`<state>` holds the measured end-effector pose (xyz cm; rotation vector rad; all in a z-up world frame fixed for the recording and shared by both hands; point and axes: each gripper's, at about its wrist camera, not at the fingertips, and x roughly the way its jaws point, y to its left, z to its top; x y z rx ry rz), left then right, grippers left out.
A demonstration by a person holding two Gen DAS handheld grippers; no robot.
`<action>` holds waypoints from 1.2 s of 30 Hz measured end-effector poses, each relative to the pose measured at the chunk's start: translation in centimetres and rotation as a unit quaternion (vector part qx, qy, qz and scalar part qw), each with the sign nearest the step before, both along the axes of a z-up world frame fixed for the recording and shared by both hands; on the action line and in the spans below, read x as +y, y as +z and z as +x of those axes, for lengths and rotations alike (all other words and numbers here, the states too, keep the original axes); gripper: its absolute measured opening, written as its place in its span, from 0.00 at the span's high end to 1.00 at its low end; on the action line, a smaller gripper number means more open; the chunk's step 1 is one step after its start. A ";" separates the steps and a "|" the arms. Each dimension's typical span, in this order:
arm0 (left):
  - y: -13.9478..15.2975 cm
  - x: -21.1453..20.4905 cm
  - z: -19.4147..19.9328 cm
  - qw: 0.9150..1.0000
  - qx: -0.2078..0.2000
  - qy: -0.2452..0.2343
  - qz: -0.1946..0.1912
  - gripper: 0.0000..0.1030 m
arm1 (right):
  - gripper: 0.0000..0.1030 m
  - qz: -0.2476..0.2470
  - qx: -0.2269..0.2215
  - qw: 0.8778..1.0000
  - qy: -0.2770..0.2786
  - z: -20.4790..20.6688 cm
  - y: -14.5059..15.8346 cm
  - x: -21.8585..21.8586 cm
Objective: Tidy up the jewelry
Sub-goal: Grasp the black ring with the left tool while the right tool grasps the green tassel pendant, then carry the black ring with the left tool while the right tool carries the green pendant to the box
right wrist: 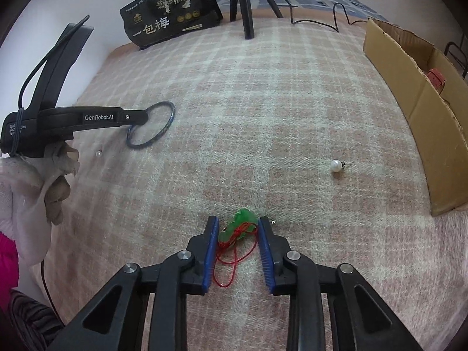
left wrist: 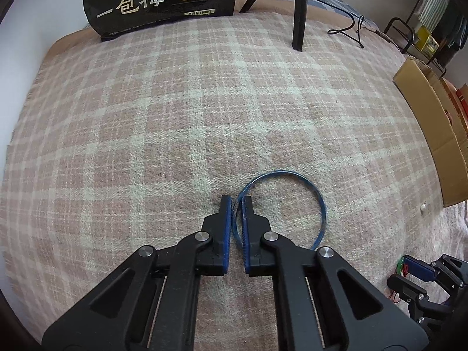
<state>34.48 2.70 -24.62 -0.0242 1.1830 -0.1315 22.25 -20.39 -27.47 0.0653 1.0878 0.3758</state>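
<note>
A thin blue bangle (left wrist: 318, 201) lies on the pink plaid blanket (left wrist: 175, 117); my left gripper (left wrist: 237, 201) is shut on its left rim. The bangle (right wrist: 166, 125) and left gripper (right wrist: 140, 120) also show in the right wrist view. My right gripper (right wrist: 238, 222) is open, its jaws on either side of a green pendant (right wrist: 241, 223) with a red cord (right wrist: 231, 260), which lies on the blanket. A white pearl earring (right wrist: 336, 165) lies to the right. A small pearl (right wrist: 98, 154) lies at the left.
An open cardboard box (right wrist: 415, 96) stands at the right with a red item (right wrist: 435, 79) inside. A black snack bag (right wrist: 166, 14) and black tripod legs (right wrist: 245, 8) stand at the far edge, with a black cable (right wrist: 316, 17) beside them.
</note>
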 end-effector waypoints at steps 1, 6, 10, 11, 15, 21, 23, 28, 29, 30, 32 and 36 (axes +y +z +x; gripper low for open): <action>0.0 0.2 -0.1 1.000 0.000 0.002 -0.003 0.97 | 0.75 0.000 0.000 1.000 0.002 -0.1 0.0 0.0; 0.6 0.9 -0.6 1.000 -0.002 0.009 -0.015 0.98 | 0.75 -0.014 -0.014 1.000 0.011 -0.7 0.4 0.3; 1.4 1.4 -0.8 0.999 -0.009 0.014 -0.027 0.98 | 0.77 -0.010 -0.022 1.000 0.015 -1.1 1.0 0.3; 1.6 1.6 -0.9 0.999 -0.011 0.016 -0.030 0.98 | 0.80 -0.012 -0.027 0.999 0.017 -1.2 1.2 0.4; 2.4 2.1 -1.1 0.999 -0.020 0.024 -0.043 0.98 | 0.85 -0.015 -0.043 0.999 0.024 -1.6 2.2 0.5; 3.4 2.5 -1.5 0.998 -0.028 0.026 -0.054 0.98 | 0.85 -0.008 -0.045 0.999 0.025 -1.7 2.5 0.2; 3.8 2.5 -1.6 0.997 -0.033 0.026 -0.058 0.98 | 0.85 -0.007 -0.050 0.998 0.025 -1.9 2.8 0.2; 4.7 2.6 -1.6 0.996 -0.044 0.028 -0.068 0.98 | 0.85 0.001 -0.064 0.998 0.023 -2.3 4.1 0.0; 5.0 2.5 -1.6 0.996 -0.046 0.029 -0.071 0.99 | 0.85 0.002 -0.068 0.997 0.023 -2.3 4.4 -0.1; 5.2 2.5 -1.6 0.996 -0.048 0.029 -0.073 0.99 | 0.85 0.003 -0.071 0.997 0.023 -2.4 4.6 -0.1; 5.9 2.4 -1.8 0.995 -0.057 0.028 -0.077 0.99 | 0.85 0.010 -0.079 0.997 0.021 -2.4 5.4 -0.3; 7.3 2.2 -2.1 0.994 -0.067 0.019 -0.090 0.99 | 0.85 0.025 -0.097 0.995 0.015 -2.5 7.1 -1.1</action>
